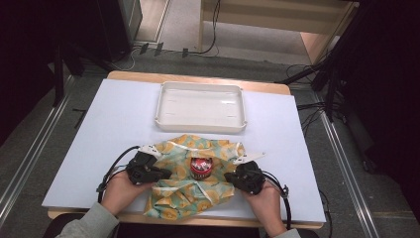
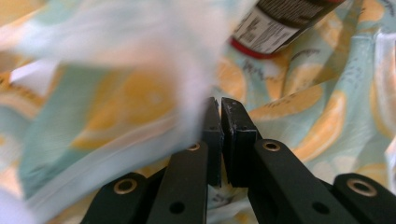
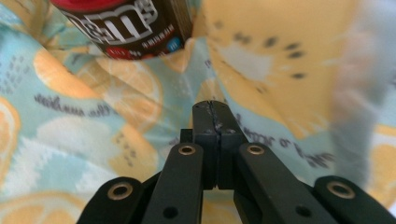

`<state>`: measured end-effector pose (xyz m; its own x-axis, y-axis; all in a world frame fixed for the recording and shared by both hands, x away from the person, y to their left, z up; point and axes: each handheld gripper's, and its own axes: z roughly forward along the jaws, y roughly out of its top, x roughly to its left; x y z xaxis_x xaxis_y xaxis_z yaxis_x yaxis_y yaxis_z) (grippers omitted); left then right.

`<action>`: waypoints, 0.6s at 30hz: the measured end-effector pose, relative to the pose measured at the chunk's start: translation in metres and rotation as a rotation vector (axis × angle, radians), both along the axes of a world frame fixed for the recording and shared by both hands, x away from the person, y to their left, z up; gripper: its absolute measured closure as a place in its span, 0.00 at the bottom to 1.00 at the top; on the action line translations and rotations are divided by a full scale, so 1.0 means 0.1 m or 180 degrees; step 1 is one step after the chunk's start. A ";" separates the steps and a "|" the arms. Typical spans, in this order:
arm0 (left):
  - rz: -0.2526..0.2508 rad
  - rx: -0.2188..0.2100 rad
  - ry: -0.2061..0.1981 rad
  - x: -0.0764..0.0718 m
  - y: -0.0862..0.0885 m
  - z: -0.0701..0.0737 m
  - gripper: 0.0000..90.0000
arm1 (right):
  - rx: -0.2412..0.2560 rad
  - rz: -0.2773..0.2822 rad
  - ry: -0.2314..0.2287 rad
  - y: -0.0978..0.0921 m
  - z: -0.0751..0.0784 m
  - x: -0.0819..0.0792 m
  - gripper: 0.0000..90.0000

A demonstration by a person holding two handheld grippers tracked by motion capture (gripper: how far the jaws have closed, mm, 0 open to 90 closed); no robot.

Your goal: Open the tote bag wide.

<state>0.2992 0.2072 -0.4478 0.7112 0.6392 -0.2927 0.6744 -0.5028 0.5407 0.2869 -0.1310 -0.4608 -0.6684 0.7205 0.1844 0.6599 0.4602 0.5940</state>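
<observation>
Both grippers, left [image 1: 159, 173] and right [image 1: 233, 177], have jaws closed beside a lemon-print fabric bag [image 1: 173, 196] near the surface's front edge; nudging could topple its brown candy tub [image 1: 201, 168].

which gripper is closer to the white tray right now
Neither clearly: the tray lies at the far middle of the table. The left gripper and right gripper sit on either side of the candy tub, about equally far from it.

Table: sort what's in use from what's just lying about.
In use:
- patterned cloth
- candy can standing on it
- left tongs, at the cloth's left side
- right tongs, at its right side

Lying about:
- white tray, empty
- cables on the floor
</observation>
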 end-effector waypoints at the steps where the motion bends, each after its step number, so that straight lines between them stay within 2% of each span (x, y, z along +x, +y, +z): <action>1: 0.0016 0.0005 0.0000 0.00 0.02 -0.01 0.98 | -0.0020 -0.0010 -0.0014 -0.02 -0.01 0.00 1.00; 7: 0.0142 0.0045 0.0007 0.05 0.14 -0.04 1.00 | -0.0060 -0.0114 0.0042 -0.13 -0.05 0.00 1.00; 8: 0.0174 0.0098 0.0011 0.06 0.17 -0.05 1.00 | -0.0074 -0.0134 0.0041 -0.17 -0.05 0.00 1.00; 12: 0.0217 0.0101 0.0021 0.08 0.21 -0.06 1.00 | -0.0147 -0.0229 0.0026 -0.26 -0.04 -0.01 1.00; 14: 0.0275 0.0112 0.0038 0.09 0.29 -0.05 1.00 | -0.0137 -0.0274 0.0065 -0.31 -0.04 -0.03 1.00; 18: 0.0317 0.0108 0.0059 0.09 0.35 -0.05 1.00 | -0.0182 -0.0292 0.0061 -0.38 -0.03 -0.04 1.00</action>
<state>0.3084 0.2427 -0.4528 0.6383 0.7161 -0.2823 0.7317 -0.4506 0.5115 0.2824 -0.1693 -0.4641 -0.5958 0.7883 0.1534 0.7118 0.4299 0.5554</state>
